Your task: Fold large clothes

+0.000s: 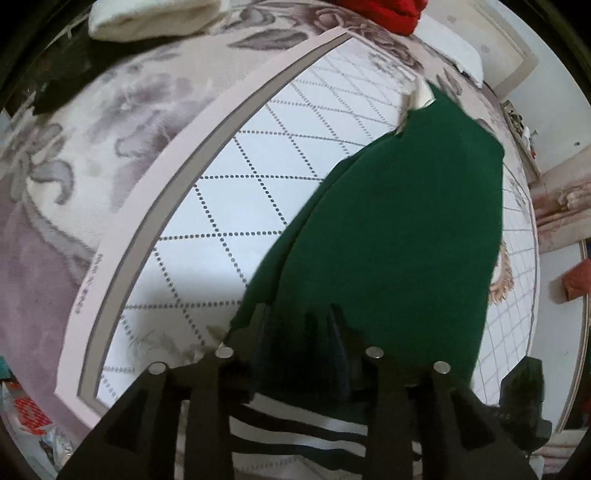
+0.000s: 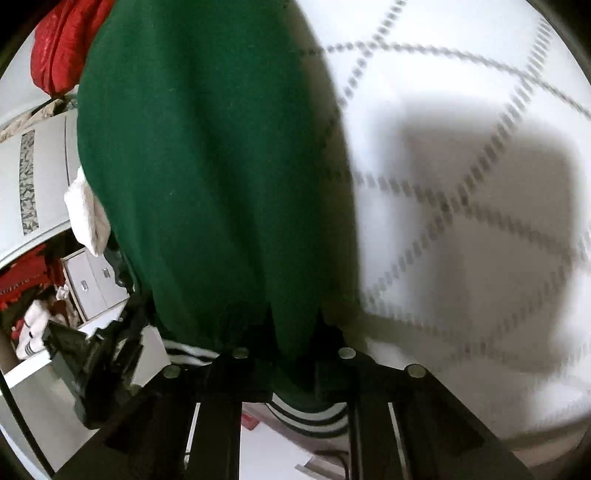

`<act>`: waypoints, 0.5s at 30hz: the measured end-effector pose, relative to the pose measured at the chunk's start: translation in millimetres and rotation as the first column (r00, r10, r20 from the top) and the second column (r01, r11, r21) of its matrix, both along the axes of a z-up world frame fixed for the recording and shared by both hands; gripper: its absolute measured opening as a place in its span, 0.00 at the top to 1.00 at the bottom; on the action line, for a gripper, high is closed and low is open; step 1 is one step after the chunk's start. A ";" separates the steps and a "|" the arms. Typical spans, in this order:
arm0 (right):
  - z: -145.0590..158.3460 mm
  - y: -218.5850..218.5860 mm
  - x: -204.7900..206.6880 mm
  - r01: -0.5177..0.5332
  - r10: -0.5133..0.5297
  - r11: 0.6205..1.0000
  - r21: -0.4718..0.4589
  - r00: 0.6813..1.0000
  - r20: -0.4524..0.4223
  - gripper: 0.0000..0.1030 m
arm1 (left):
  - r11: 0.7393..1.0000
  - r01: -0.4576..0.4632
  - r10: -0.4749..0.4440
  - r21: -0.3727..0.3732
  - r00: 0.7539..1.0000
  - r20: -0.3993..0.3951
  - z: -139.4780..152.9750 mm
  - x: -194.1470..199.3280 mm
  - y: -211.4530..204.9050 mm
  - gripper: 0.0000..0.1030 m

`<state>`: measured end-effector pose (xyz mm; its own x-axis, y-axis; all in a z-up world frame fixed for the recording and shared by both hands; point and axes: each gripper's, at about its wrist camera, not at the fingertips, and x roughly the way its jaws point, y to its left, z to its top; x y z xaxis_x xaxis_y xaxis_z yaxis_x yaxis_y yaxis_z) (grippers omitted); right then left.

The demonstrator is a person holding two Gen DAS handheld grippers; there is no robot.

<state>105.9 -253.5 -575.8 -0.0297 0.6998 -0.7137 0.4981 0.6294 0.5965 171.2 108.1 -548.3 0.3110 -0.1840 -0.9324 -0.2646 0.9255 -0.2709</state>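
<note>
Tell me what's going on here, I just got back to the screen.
A person is folding a dark green garment with a black-and-white striped hem on a white mat with dotted diamond lines, which lies over a floral bedcover. The right tongs are shut on the green fabric near its striped hem. The left tongs sit at the same end of the garment, over the fabric; whether they grip it is unclear. A red cloth lies at the far end.

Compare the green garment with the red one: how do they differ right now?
The green garment lies stretched long across the grid mat; the red garment sits bunched beyond its far edge. The green garment ends in a striped hem; the red garment shows no trim. Both are solid-coloured cloth.
</note>
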 end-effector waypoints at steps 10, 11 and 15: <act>-9.8 52.3 -60.7 -0.277 0.295 0.955 0.108 0.925 -0.239 0.66 | 1.000 -0.009 0.007 -0.009 0.995 -0.104 -20.9 -35.9 -18.0 0.59; -0.5 49.2 -51.9 -0.292 0.306 0.952 0.095 0.928 -0.213 0.63 | 0.999 -0.029 0.027 -0.014 0.994 -0.105 -25.2 -35.6 -17.2 0.59; 61.5 17.6 6.5 -0.345 0.348 0.928 -0.139 0.938 -0.006 0.55 | 0.995 -0.102 0.102 0.003 0.990 -0.096 -43.5 -27.9 -11.9 0.59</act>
